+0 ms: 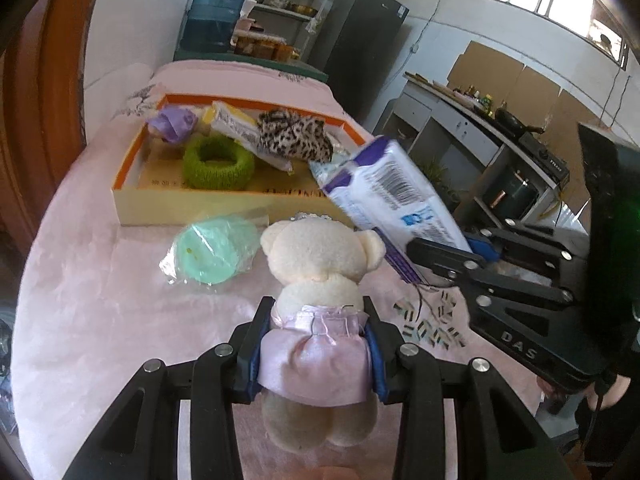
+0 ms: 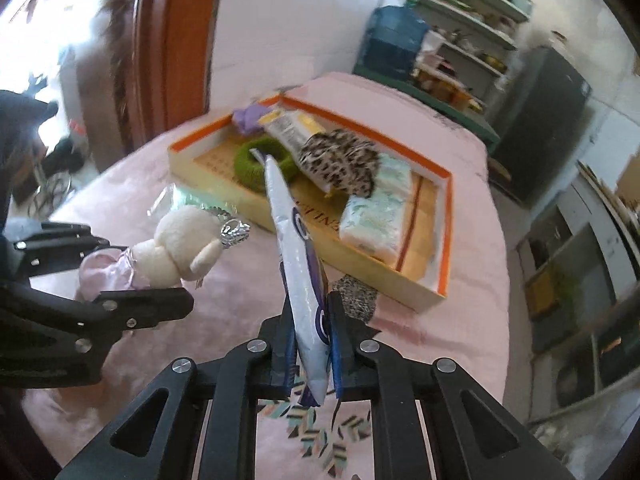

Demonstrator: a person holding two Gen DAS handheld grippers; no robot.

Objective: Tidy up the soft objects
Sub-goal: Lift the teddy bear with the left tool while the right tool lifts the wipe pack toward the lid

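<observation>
A: Two grips. From the left wrist, the left gripper clamps the teddy bear at its pink dress; the orange-rimmed box lies ahead.

B: From the right wrist, the right gripper pinches the white-and-purple packet, lifted off the pink cloth, the box just beyond.

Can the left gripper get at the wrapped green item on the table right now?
Probably not yet: the left gripper is shut on the teddy bear. The green wrapped item lies uncovered just beside the bear.
</observation>
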